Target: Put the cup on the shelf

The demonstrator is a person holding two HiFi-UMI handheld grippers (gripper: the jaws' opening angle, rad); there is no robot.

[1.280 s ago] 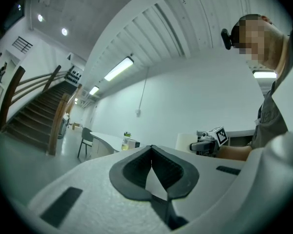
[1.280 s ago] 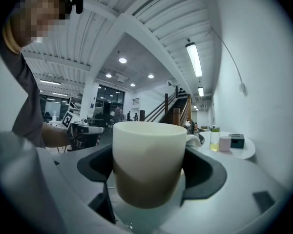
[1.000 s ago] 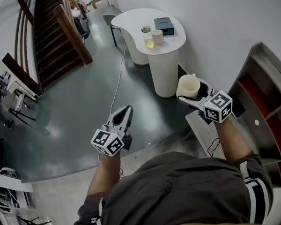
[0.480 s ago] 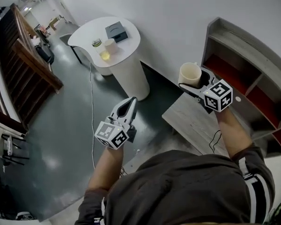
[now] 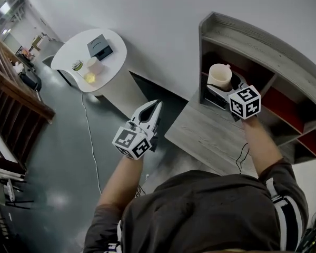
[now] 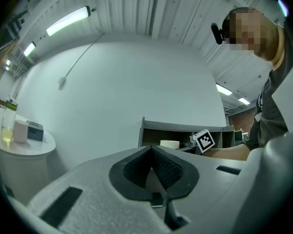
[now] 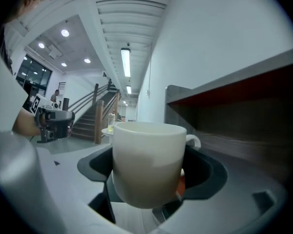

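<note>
**A:** Where did we have the cream-white ceramic cup (image 5: 219,76)?

**B:** We held it upright in our right gripper (image 5: 221,86). The jaws were spread wide and clamped on the cup's sides, with its small handle turned to the far side.

**A:** And how did it sit against the grey wooden shelf (image 5: 237,30)?

**B:** It was at the open front of the left compartment, the dark one, with the red-backed compartments further right. We couldn't tell whether the cup had crossed the front edge. Below it lay the low grey wood-grain board (image 5: 210,136).

**A:** What about our left gripper (image 5: 154,109)?

**B:** Clenched, pads together, with nothing between them. We held it nearer to us and well left of the cup, over the dark green floor (image 5: 68,157).

**A:** Anything else?

**B:** Far left stood a white rounded counter (image 5: 113,41). It carried a dark flat box (image 5: 100,47) and a jar of yellow liquid (image 5: 87,76).
</note>
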